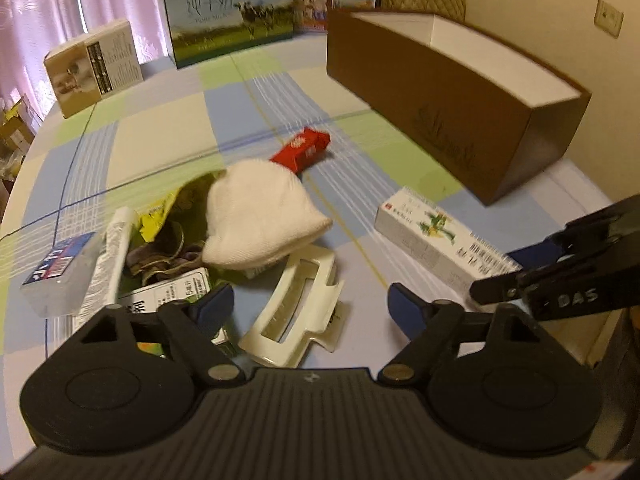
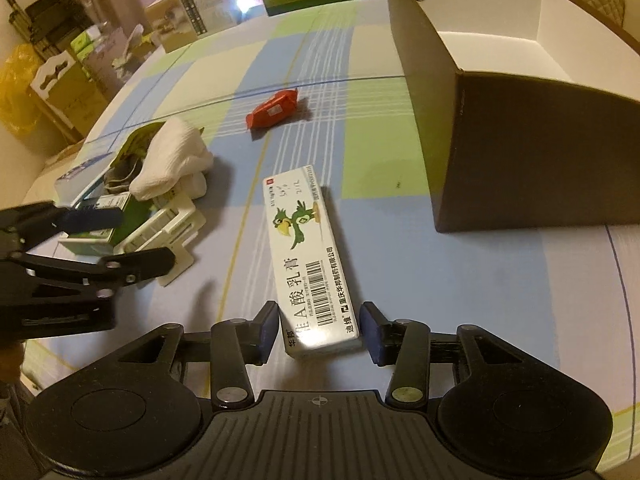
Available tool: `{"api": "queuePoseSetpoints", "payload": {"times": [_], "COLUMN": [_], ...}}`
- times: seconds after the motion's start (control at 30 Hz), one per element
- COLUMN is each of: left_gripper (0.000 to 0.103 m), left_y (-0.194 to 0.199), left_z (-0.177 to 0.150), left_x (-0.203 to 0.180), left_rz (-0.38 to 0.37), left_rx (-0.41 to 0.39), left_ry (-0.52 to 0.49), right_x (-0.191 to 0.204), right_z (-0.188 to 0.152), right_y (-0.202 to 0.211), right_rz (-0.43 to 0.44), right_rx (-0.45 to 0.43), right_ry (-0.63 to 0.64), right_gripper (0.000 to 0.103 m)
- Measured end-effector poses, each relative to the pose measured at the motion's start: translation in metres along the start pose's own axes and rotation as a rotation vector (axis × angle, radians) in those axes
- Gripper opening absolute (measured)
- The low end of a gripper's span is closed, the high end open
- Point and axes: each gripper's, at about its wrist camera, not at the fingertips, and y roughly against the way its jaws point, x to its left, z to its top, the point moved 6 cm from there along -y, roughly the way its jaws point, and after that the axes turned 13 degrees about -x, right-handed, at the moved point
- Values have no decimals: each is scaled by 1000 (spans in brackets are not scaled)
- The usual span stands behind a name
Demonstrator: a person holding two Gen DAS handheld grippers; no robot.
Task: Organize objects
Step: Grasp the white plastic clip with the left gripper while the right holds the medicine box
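**Right Gripper Positioned to Grasp the Ointment Carton**

The right gripper sits low over the checked tablecloth with its fingers spread on either side of the near end of the white ointment carton. The blue pads stand just beside the carton's long edges but are not visibly pressed against them, so the claw reads as released, not yet grasping. The carton lies flat, its length running away from the gripper toward the far side of the table.

The left gripper hovers, fingers wide apart and holding nothing, above the clutter at the near left: a white hair clip, a white knitted cloth, a small medicine box and a tube. A red packet lies alone farther off.

The open brown box, white inside, stands at the right, near the carton, and is the likely destination.

Recommended procedure for this step:
1. Centre the carton between the pads before closing; the right pad shows more gap.
2. Close squarely on the long sides, since the thin card may crush or twist if gripped at one corner.
3. Lift clear of the cloth before moving right, and clear the box's tall wall before release.
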Motion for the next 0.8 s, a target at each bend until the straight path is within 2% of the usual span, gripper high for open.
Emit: {"api": "queuePoseSetpoints", "payload": {"times": [0.03, 0.2, 0.27, 0.33, 0.53, 0.67, 0.8], "left_gripper": [70, 62, 53, 41, 38, 38, 38], "left_y": [-4, -19, -22, -21, -13, -16, -19], "left_z": [-2, -9, -11, -13, -17, -14, -14], "left_x": [-1, 4, 5, 5, 5, 7, 9], "left_rz": [-1, 20, 21, 18, 4, 40, 45], "left_rx": [13, 61, 79, 92, 125, 121, 131], "left_ry": [-5, 8, 25, 45, 171, 180, 194], "right_x": [-1, -1, 0, 0, 0, 4, 10], "right_z": [0, 3, 2, 2, 4, 8, 9], "right_y": [0, -1, 0, -1, -7, -14, -20], "right_rz": [1, 6, 9, 13, -3, -6, 2], "right_rx": [-4, -21, -24, -30, -62, -85, -102], "right_ry": [-3, 0, 4, 2, 37, 87, 133], "right_gripper": [42, 42, 42, 43, 52, 52, 52]}}
